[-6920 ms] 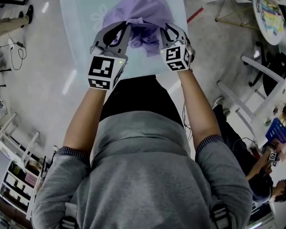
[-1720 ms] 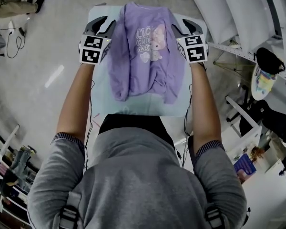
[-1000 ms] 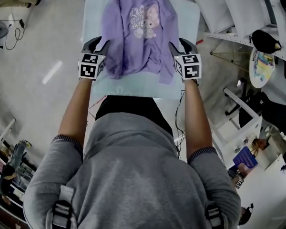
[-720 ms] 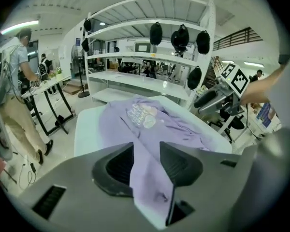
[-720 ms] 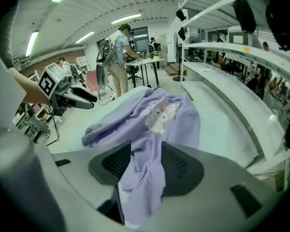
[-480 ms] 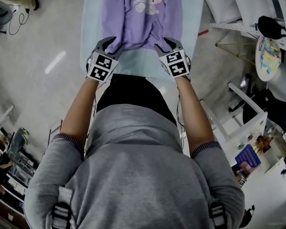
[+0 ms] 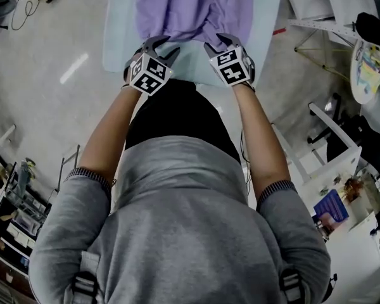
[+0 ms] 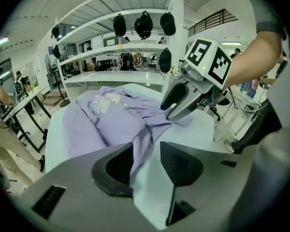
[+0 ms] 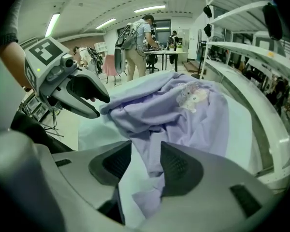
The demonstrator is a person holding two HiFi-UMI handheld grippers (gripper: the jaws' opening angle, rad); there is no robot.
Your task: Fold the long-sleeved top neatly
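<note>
A lavender long-sleeved top [image 7: 193,8] lies print-side up on a pale table [image 7: 117,30]. Both grippers are at its near hem, close to the table's front edge. My left gripper [image 7: 159,45] points down at the hem's left part. Its jaws have just been opening, and a strip of lavender cloth [image 8: 142,146] lies between them against one pad, with bare table beside it. My right gripper [image 7: 219,43] is open over the hem's right part. A fold of cloth [image 9: 152,153] runs between its jaws, and a gap shows beside it. Each gripper appears in the other's view: right gripper [image 8: 176,105], left gripper [image 9: 94,103].
A white shelving rack with dark caps [image 8: 144,23] stands behind the table. People work at benches beyond [image 9: 140,42]. White frames and a round table [image 7: 367,56] stand on the floor to the right. My body is close to the table's near edge.
Both grippers came from the top's sides down to its near hem and drew closer together. The hem now lies bunched between them.
</note>
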